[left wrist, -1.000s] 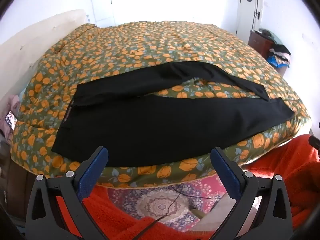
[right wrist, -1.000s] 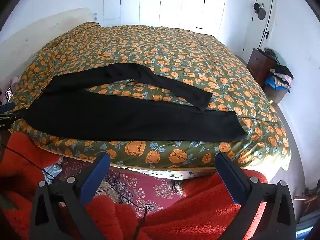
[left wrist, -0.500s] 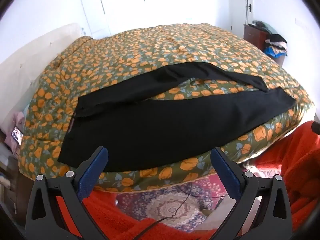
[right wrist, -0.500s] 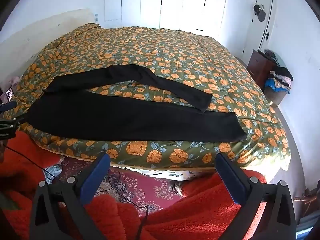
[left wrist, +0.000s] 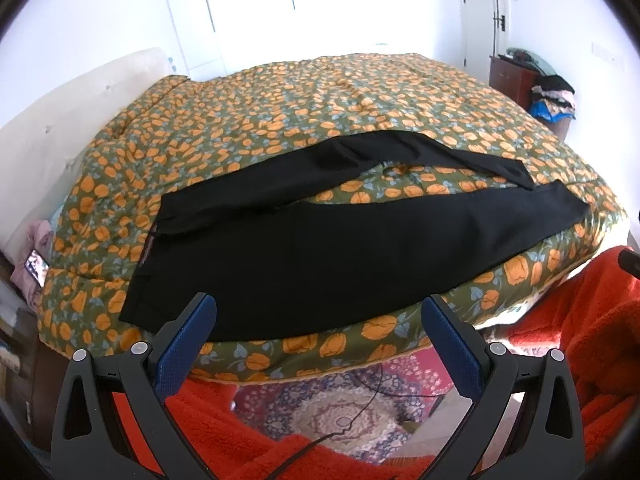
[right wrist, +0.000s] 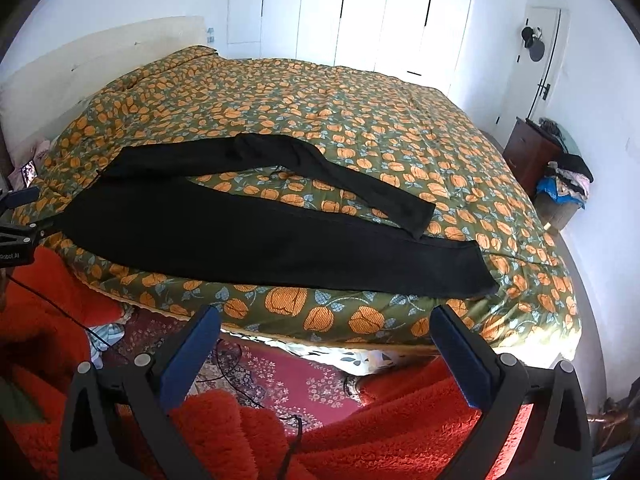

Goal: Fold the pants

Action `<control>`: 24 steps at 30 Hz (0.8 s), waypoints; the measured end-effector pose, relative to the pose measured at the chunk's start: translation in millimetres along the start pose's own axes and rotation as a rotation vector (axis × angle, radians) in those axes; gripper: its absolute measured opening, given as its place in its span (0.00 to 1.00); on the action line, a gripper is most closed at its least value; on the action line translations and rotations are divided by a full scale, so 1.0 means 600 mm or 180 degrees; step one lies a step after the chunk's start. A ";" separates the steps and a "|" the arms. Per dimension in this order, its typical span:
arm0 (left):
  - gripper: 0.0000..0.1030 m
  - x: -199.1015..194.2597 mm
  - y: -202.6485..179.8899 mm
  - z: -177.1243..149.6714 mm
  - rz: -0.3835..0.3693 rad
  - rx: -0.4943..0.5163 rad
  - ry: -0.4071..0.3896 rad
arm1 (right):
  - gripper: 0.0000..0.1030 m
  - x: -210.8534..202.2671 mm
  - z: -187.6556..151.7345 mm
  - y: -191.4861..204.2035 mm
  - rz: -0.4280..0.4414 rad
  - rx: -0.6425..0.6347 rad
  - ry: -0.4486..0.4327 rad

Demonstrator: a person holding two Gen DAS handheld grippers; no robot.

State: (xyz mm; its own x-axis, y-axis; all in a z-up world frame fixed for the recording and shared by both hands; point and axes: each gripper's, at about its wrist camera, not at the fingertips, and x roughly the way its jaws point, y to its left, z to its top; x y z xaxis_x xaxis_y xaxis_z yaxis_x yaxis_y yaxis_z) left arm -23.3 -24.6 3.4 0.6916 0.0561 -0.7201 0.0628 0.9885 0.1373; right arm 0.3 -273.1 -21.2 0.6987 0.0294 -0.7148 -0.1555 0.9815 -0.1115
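Ahead of both wide-open, empty jaws, the black pants (left wrist: 340,248) are lying spread flat along the bed (right wrist: 360,120) edge, legs splayed apart, likely awaiting a first fold

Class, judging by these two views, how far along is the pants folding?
Done: pants lie spread on the bed, legs apart. In hand: nothing; left gripper and right gripper hang open before the bed's edge. Left: every fold.

Black pants (right wrist: 256,236) spread flat on floral bedspread (right wrist: 360,120); right gripper (right wrist: 326,328) fingers (right wrist: 192,350) apart.
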 end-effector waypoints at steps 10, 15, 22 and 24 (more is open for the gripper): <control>0.99 -0.003 0.001 -0.001 -0.0011 -0.0040 0.0022 | 1.00 0.001 0.002 0.009 0.0023 -0.0081 -0.0002; 0.99 -0.003 0.004 -0.001 -0.0017 -0.0044 0.0023 | 1.00 0.001 0.001 0.011 0.0024 -0.0079 -0.0009; 0.99 -0.002 0.004 -0.002 -0.0028 -0.0015 0.0030 | 1.00 0.001 0.000 0.010 0.0023 -0.0078 0.0000; 0.99 -0.002 0.003 -0.002 -0.0030 -0.0018 0.0030 | 1.00 0.002 0.000 0.009 0.0026 -0.0074 0.0002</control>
State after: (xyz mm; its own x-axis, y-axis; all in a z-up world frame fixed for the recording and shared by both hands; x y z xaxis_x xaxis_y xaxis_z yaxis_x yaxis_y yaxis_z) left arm -24.9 -22.5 3.6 0.6843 0.0481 -0.7276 0.0653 0.9898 0.1267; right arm 0.1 -267.7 -22.6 0.6968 0.0373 -0.7163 -0.1773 0.9766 -0.1217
